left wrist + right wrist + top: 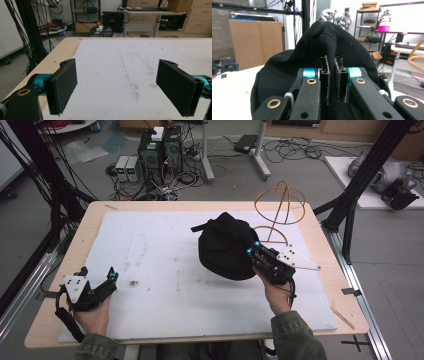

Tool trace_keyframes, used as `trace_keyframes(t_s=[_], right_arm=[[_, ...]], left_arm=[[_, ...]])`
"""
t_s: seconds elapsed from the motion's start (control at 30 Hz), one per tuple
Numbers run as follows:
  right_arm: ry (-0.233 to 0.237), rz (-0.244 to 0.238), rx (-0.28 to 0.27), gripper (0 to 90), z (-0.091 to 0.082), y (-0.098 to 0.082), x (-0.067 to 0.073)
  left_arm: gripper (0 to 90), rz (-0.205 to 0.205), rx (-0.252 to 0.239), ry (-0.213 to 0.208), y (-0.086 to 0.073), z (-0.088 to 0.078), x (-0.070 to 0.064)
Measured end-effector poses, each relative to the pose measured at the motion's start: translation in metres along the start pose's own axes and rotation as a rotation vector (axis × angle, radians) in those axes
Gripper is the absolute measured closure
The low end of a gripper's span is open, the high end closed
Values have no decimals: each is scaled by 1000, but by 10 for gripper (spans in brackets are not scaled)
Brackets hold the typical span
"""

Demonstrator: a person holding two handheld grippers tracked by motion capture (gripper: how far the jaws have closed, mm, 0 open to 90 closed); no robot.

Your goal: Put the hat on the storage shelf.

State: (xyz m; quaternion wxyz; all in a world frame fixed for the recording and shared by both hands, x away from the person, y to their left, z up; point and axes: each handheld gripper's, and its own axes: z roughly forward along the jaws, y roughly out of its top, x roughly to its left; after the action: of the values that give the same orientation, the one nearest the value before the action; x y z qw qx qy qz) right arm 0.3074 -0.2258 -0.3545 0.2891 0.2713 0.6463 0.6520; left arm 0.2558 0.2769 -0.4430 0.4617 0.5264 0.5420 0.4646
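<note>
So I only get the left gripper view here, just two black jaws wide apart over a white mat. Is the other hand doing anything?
Observer: Yes. The right gripper is shut on a black cap, pinching a fold of its fabric.
Operator: Where is that cap?
Observer: Right of the middle of the white mat, with the gripper reaching in from its near right side.
Operator: Anything else on the table?
Observer: A wire stand of thin orange hoops, at the far right, just behind the cap.
Operator: And my left gripper?
Observer: The left gripper sits at the near left edge of the mat, open, holding nothing.
</note>
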Motion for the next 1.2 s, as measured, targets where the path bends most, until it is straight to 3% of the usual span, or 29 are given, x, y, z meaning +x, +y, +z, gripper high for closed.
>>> trace_keyframes(t_s=[0.63,0.83,0.97,1.2], right_arm=[[-101,14,-72,856,-7,32,-28],[-122,4,-92,856,-6,41,-31],[-174,-25,-111,856,-4,49,-32],[-240,-10,-155,856,-4,61,-42]], left_arm=[[174,-25,-3,-9,0,0,-2],[174,-29,-2,-2,0,0,-1],[174,-37,-7,-3,0,0,-1],[174,-43,-12,-1,0,0,1]])
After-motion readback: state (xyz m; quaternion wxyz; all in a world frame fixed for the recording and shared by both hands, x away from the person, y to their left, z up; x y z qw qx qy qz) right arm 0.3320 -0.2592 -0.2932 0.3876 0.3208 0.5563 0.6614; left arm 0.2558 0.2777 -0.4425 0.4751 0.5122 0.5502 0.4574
